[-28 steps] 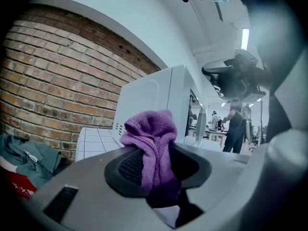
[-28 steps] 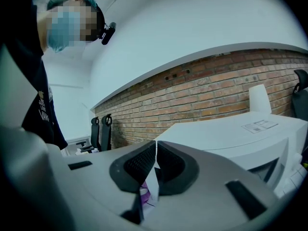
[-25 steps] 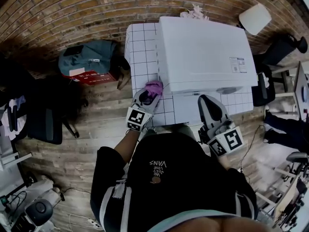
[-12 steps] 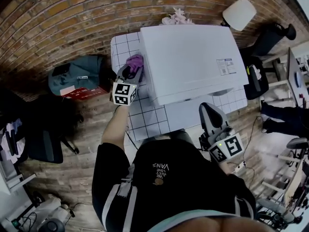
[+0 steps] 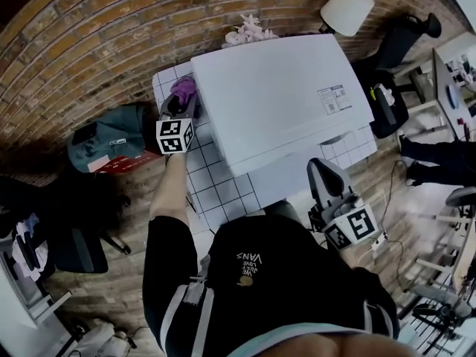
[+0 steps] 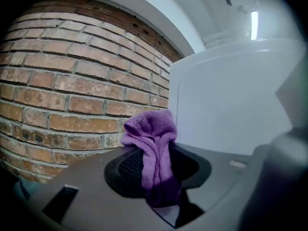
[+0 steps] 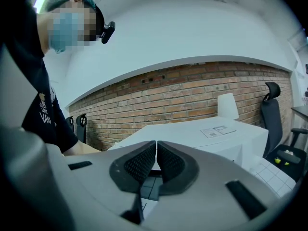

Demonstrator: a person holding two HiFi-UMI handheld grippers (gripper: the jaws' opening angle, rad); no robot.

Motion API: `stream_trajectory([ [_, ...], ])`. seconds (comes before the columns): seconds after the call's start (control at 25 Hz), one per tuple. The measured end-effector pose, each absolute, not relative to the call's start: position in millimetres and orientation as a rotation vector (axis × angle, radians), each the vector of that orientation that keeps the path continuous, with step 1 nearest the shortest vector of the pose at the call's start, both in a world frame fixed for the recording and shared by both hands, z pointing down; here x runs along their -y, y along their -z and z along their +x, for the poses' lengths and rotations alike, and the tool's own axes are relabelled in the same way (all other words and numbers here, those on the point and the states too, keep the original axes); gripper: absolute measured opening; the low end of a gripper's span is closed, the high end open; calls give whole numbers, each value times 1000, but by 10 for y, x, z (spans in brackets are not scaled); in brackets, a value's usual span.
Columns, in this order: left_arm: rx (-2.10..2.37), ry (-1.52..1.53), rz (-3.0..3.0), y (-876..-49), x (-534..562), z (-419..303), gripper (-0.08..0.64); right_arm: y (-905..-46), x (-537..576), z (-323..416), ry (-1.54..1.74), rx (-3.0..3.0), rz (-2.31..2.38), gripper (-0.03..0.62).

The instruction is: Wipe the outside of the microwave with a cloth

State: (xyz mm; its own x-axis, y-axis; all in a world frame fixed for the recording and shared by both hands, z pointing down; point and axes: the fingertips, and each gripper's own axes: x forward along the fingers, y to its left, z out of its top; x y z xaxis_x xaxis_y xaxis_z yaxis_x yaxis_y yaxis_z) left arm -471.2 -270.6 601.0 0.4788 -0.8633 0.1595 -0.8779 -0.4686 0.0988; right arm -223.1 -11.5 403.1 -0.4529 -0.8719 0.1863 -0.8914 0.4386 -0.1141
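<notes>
The microwave (image 5: 275, 95) stands on the table (image 5: 216, 192), wall (image 5: 111, 21) behind — cloth (image 5: 183, 88) at its left side.

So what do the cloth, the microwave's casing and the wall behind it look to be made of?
The purple cloth looks like a soft, fuzzy textile, probably microfibre or terry, given its fine nap and limp folds. The microwave casing is smooth, white and matte to satin. It is likely painted sheet metal, though plastic can't be ruled out. The wall is rough red-brown brick with pale mortar joints.
</notes>
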Motion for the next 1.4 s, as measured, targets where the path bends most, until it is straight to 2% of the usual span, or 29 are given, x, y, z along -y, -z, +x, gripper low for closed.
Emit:
stream_trajectory([
  [0.36, 1521, -58, 2560, -5863, 2370, -4749, 141, -4017, 154, -2166, -319, 2593, 1612, 5],
  [0.72, 1597, -134, 2550, -5729, 1291, -4713, 141, -3983, 63, -1884, -346, 2715, 1547, 5],
  [1.4, 2085, -96, 2214, -5225, -586, -3655, 141, -3911, -682, 149, -343, 2886, 1403, 5],
])
